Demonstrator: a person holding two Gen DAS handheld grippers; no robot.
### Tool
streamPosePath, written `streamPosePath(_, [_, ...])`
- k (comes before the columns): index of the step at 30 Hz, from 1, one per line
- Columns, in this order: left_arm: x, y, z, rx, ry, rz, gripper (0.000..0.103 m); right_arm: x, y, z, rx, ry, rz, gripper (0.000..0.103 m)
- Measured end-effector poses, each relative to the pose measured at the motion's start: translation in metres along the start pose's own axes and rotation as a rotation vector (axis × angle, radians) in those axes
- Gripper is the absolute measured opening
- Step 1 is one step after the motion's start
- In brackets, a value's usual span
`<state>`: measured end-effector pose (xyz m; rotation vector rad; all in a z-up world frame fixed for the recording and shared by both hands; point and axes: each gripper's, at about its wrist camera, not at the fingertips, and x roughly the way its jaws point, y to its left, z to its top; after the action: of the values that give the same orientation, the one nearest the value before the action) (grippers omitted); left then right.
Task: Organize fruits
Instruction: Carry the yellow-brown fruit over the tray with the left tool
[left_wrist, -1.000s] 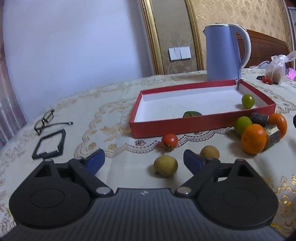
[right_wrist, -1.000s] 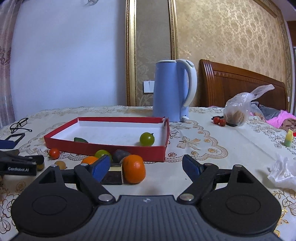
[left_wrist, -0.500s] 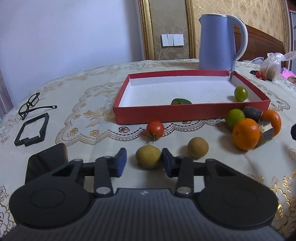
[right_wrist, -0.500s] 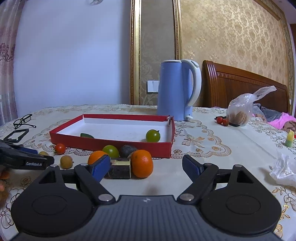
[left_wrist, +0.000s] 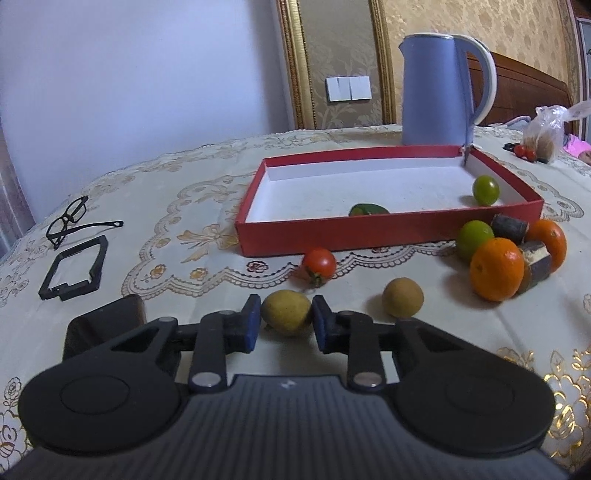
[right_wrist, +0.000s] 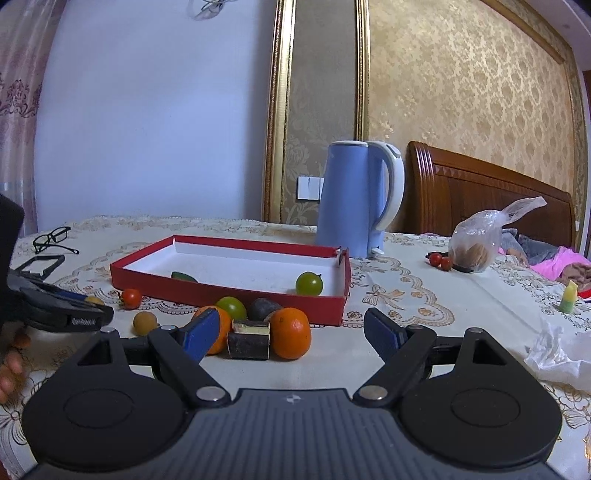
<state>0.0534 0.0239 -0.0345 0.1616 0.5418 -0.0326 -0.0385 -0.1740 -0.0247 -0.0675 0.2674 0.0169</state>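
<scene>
My left gripper (left_wrist: 286, 325) is shut on a small yellow-brown fruit (left_wrist: 286, 312) resting on the tablecloth. A second brown fruit (left_wrist: 402, 297) and a red tomato (left_wrist: 318, 263) lie nearby. The red tray (left_wrist: 369, 234) holds a green tomato (left_wrist: 485, 189) and a dark green fruit (left_wrist: 367, 209). Two oranges (left_wrist: 496, 268), a green fruit (left_wrist: 474, 240) and dark cut pieces (left_wrist: 535, 260) sit right of the tray's front. My right gripper (right_wrist: 291, 332) is open and empty, above the table in front of the orange pile (right_wrist: 290, 332). The left gripper shows at the left edge of the right wrist view (right_wrist: 62, 314).
A blue kettle (left_wrist: 439, 88) stands behind the tray. Glasses (left_wrist: 68, 219) and a black frame (left_wrist: 74, 273) lie at the left, a dark phone-like object (left_wrist: 103, 325) near my left gripper. A plastic bag (right_wrist: 476, 243), red tomatoes (right_wrist: 439, 260) and crumpled tissue (right_wrist: 561, 350) are at the right.
My left gripper has moved forward around the yellow-brown fruit and closed its pads onto it. The right gripper has lifted slightly and stayed open.
</scene>
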Motion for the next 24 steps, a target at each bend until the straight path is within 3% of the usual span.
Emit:
streamPosePath(7, [-0.007, 0.007, 0.018, 0.004, -0.046, 0.03, 0.027, 0.013, -0.003, -0.004, -0.023, 0.043, 0.014, 0.085])
streamPosePath(14, [-0.008, -0.002, 0.045, 0.039, -0.102, 0.043, 0.027, 0.032, -0.018, 0.0, -0.023, 0.088, -0.028, 0.064])
streamPosePath(20, [0.01, -0.012, 0.067, 0.051, -0.104, 0.011, 0.027, 0.037, -0.024, 0.0, -0.011, 0.104, -0.015, 0.063])
streamPosePath(24, [0.023, -0.022, 0.078, 0.078, -0.099, 0.034, 0.027, 0.042, -0.024, 0.0, -0.025, 0.118, -0.007, 0.063])
